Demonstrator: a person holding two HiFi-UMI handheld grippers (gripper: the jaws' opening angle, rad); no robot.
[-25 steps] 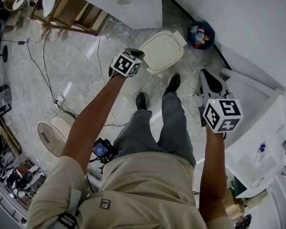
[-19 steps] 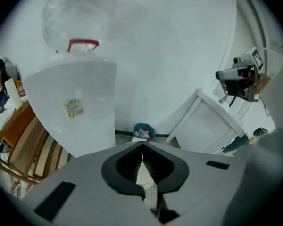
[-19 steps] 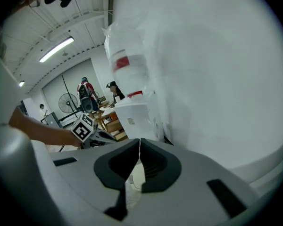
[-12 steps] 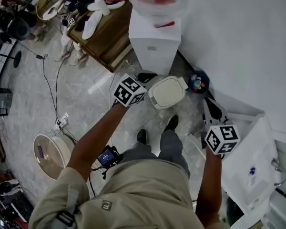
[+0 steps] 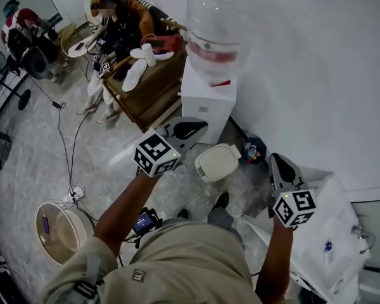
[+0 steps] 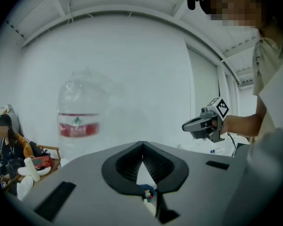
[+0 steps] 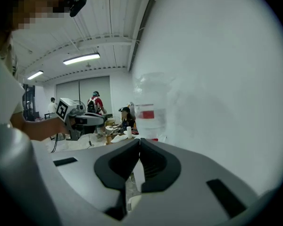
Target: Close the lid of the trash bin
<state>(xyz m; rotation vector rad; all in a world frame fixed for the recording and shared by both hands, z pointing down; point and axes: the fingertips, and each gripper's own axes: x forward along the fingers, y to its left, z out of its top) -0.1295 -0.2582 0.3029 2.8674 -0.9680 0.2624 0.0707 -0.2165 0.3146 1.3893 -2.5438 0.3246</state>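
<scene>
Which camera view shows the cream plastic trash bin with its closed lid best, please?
The head view: the cream plastic trash bin shows whole from above, lid down. Both gripper views show at most a pale sliver low in frame.

Your left gripper [image 5: 201, 126] and your right gripper [image 5: 277, 159] look like dull grey plastic, with black ribbed pads inside the jaws. The trash bin lid [image 5: 218, 162] is smooth cream plastic with a soft shine. The floor [image 5: 50, 151] is shiny pale stone with grey veins. The big water bottle [image 5: 218, 24] is clear plastic. The table [image 5: 149, 87] is brown wood. Your shirt [image 5: 177, 265] is tan cloth.
</scene>
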